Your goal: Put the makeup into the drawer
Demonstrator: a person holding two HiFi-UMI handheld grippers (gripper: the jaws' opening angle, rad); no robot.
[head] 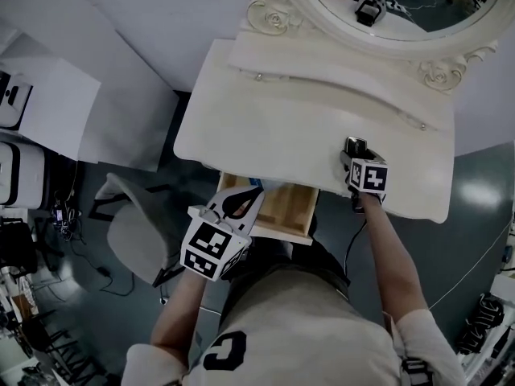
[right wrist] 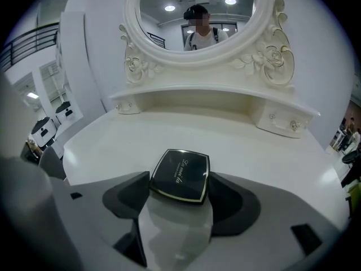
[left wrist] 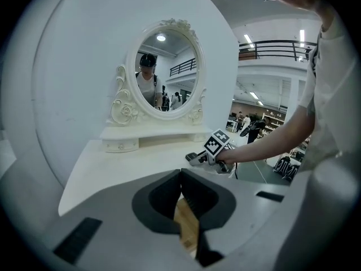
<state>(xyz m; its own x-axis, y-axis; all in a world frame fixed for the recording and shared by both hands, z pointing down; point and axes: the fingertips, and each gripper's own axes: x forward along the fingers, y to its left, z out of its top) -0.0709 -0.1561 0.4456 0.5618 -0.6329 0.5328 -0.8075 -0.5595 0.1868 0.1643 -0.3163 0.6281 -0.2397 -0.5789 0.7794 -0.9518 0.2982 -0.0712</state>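
A black makeup compact (right wrist: pixel 180 175) lies flat on the white vanity top (head: pixel 265 127), near its front right edge. My right gripper (right wrist: pixel 179 192) is down over it. Its jaws stand close on either side of the compact, with thin gaps still showing, so it is open. In the head view this right gripper (head: pixel 356 153) rests at the table's front right. The wooden drawer (head: pixel 286 207) under the tabletop is pulled out. My left gripper (head: pixel 244 203) hovers at the drawer's front left, shut and holding nothing. The left gripper view shows the left gripper (left wrist: pixel 180 179) with its jaws together above the drawer's wood (left wrist: pixel 186 230).
An oval mirror (head: pixel 378 6) in an ornate white frame stands at the back on a raised shelf (right wrist: pixel 208 97) with small drawers (right wrist: pixel 285 123). A grey chair (head: pixel 133 232) sits on the floor left of the open drawer. White boxes (head: pixel 40 107) stand further left.
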